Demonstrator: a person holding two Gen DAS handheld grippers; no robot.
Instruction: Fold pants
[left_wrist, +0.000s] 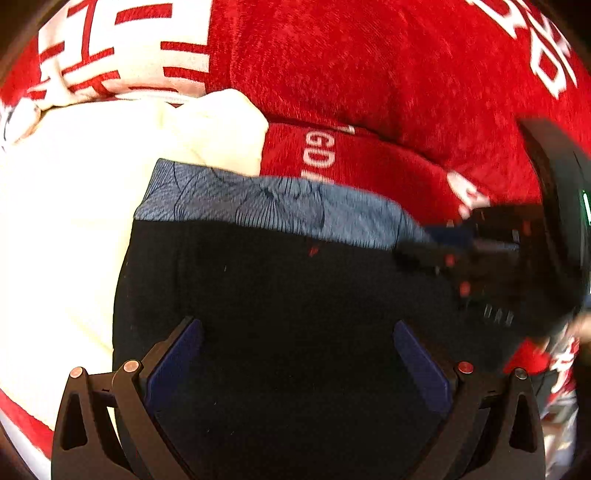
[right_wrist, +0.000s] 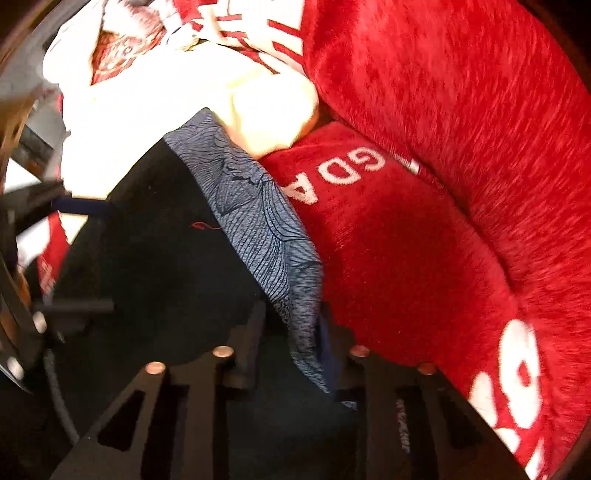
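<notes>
Red plush blanket (left_wrist: 406, 66) with white lettering covers the background, a cream cloth (left_wrist: 74, 221) lying on it at the left. Black pants (left_wrist: 288, 295), their blue-grey patterned lining (left_wrist: 258, 199) exposed along the far edge, lie over both. Left gripper (left_wrist: 297, 354): fingers spread wide above the black fabric, released. Right gripper (right_wrist: 291, 347): fingers clenched on the pants at the lining's edge.
</notes>
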